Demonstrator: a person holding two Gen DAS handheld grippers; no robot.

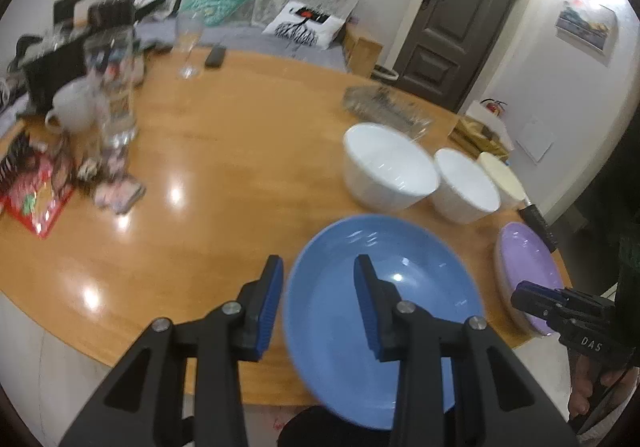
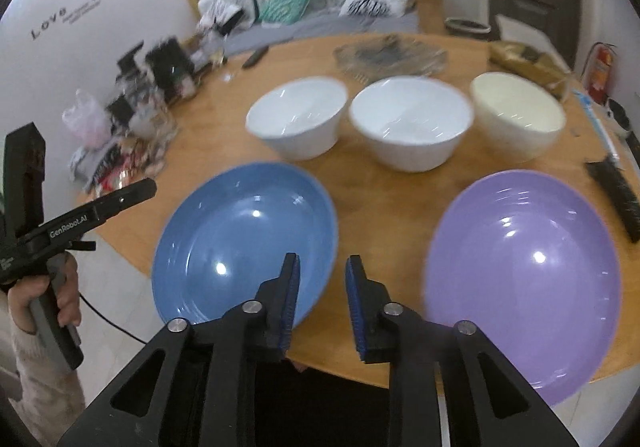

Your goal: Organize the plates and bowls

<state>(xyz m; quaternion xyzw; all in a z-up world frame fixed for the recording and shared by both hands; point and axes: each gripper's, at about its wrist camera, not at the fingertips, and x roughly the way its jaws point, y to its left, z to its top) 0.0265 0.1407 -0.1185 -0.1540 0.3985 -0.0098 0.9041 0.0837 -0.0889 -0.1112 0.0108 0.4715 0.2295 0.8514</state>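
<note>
Blue plate (image 2: 244,243) at lower centre-left of the right wrist view, flat on the wooden table (image 2: 360,183) near its front edge, nothing in it. Same plate filling the lower centre of the left wrist view, blurred, its near rim past the table edge in that picture. Purple plate (image 2: 524,279) at lower right, also bare, apart from the blue one with a strip of table between.

Above the plates, across the middle of the right wrist view, three bowls in a row: white bowl (image 2: 298,117) at left, second white bowl (image 2: 412,123) in the centre just beside it, cream bowl (image 2: 518,113) at right. All three upright and with nothing inside.

Left gripper (image 1: 318,299) at the bottom of its own view, fingers spread wide, straddling the blue plate's left rim; touching or just above, cannot tell. Right gripper (image 2: 322,301) at bottom centre of its view, fingers apart with a narrower gap, holding nothing, tips over the blue plate's right rim and the strip of table.

Only in the left wrist view: a white mug (image 1: 72,111) and a wine glass (image 1: 189,43) at upper left. Only in the right wrist view: the cream bowl's full interior, a black brush (image 2: 612,191) at the right edge, and "Love" lettering (image 2: 50,22) on the wall at upper left.
</note>
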